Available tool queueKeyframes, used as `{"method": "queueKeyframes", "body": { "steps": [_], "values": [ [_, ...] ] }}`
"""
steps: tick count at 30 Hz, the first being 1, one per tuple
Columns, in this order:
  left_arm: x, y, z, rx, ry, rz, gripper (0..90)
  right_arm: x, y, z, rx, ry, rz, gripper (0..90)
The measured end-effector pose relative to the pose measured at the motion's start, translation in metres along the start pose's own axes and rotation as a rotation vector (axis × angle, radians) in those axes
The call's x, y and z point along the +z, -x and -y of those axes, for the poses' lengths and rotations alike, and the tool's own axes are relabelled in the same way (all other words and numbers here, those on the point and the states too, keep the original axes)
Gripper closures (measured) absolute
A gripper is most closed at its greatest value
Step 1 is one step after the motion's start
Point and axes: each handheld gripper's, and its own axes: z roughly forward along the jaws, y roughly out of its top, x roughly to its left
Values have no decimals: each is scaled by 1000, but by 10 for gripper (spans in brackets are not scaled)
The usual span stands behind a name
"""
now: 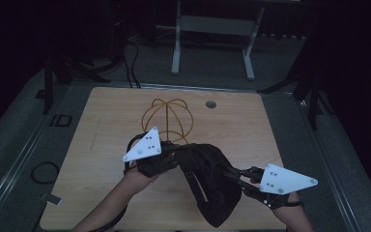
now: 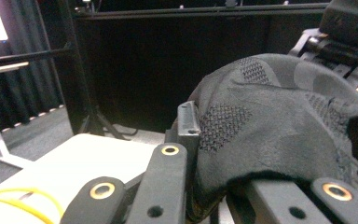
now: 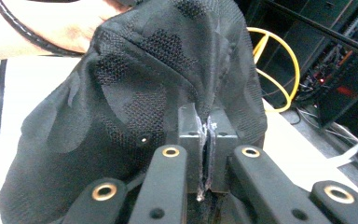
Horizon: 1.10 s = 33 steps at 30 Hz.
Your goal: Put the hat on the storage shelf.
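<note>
a black garment (image 1: 212, 181) of thin knit cloth, patterned with patches of open mesh and smoother weave, hangs in the lower middle of the high view, stretched between the two tools above the pale wood-grain counter (image 1: 101, 145). its lower end droops in a soft rounded fold towards the bottom edge of the frame.

the left tool (image 1: 174, 157), left of centre in the high view and topped by a grey three-cornered plate, is closed on the upper edge of the cloth. in the left gripper view the fabric (image 2: 279, 126) bulges over its jaws at the right of the frame, bunched and creased.

the right tool (image 1: 236, 176), at lower right in the high view, is also clamped on the cloth. in the right gripper view its jaws meet at the centre of the frame, pinching a thin ridge of the fabric (image 3: 135, 98), which rises above them like a tent.

behind the garment, in the upper middle of the counter, stands a yellow wire frame (image 1: 169, 118) of curved hoops. a small round grey grommet (image 1: 211, 104) sits to its right.
</note>
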Motion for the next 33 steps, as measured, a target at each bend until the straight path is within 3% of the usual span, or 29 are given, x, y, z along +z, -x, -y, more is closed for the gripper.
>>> {"method": "queueKeyframes", "body": {
  "steps": [9, 10, 13, 17, 26, 31, 33],
  "values": [
    [1, 2, 1, 40, -41, -37, 873, -7, 6, -2, 56, 39, -4, 878],
    [2, 4, -1, 45, -47, -58, 873, -8, 7, -2, 64, 41, 2, 879],
    [0, 5, -2, 64, -55, -75, 692, -14, 13, -3, 100, 58, 3, 879],
    [-5, 5, -1, 83, -66, -109, 622, -21, 19, -1, 135, 80, 31, 878],
    [-23, 1, 4, 106, -102, -194, 579, -36, 31, -3, 165, 87, 100, 877],
    [-35, -1, 10, 109, -113, -230, 578, -43, 40, -6, 186, 111, 135, 877],
    [-45, -4, 16, 90, -120, -256, 578, -47, 44, -7, 200, 126, 157, 877]
  ]
}}
